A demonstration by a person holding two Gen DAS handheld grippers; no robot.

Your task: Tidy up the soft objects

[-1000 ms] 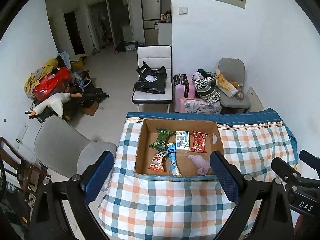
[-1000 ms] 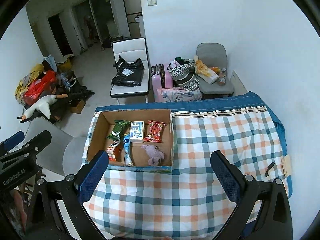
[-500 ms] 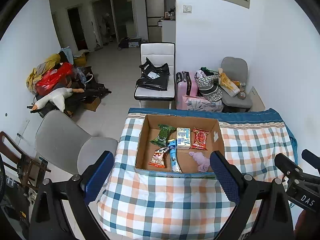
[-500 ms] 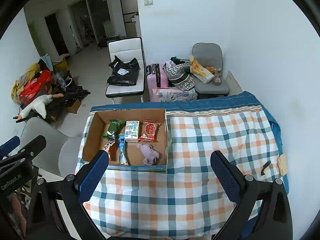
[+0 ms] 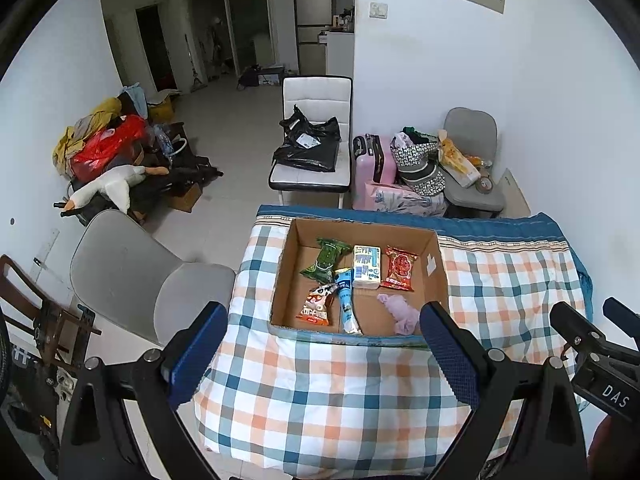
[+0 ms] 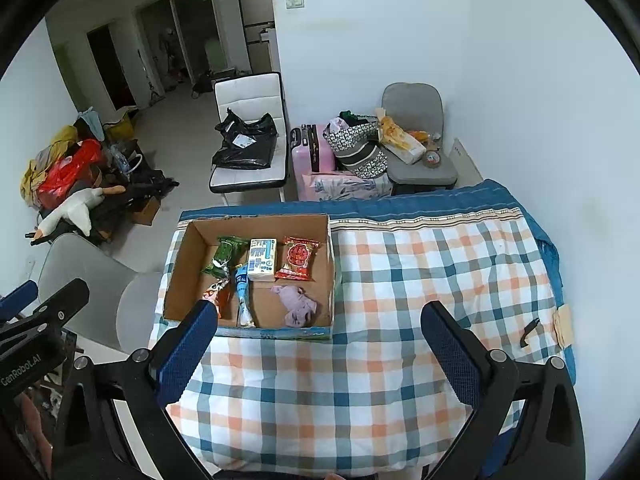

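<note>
A shallow cardboard box (image 5: 439, 264) (image 6: 332, 272) sits on a checked cloth (image 5: 320, 392) (image 6: 400, 280) at its far left part. Inside lie a green packet (image 5: 326, 260), a white tissue pack (image 5: 367, 266) (image 6: 262, 260), a red packet (image 5: 400, 268) (image 6: 300, 258), a blue tube (image 5: 347, 304), an orange snack bag (image 5: 318, 306) and a crumpled lilac cloth (image 5: 400, 312) (image 6: 298, 306). My left gripper (image 5: 324, 352) is open and empty, high above the cloth's near edge. My right gripper (image 6: 320, 352) is open and empty, to the right of the box.
A grey chair (image 5: 132, 280) stands left of the table. A white chair with black bags (image 5: 316, 148), a pink suitcase (image 5: 374, 160) and a grey chair with bags (image 5: 468, 168) stand behind it. A small dark item (image 6: 530, 330) lies at the cloth's right edge.
Both grippers have pulled back and risen, so the table and box look smaller and farther. Both stay open and empty. Nothing in the box has moved.
</note>
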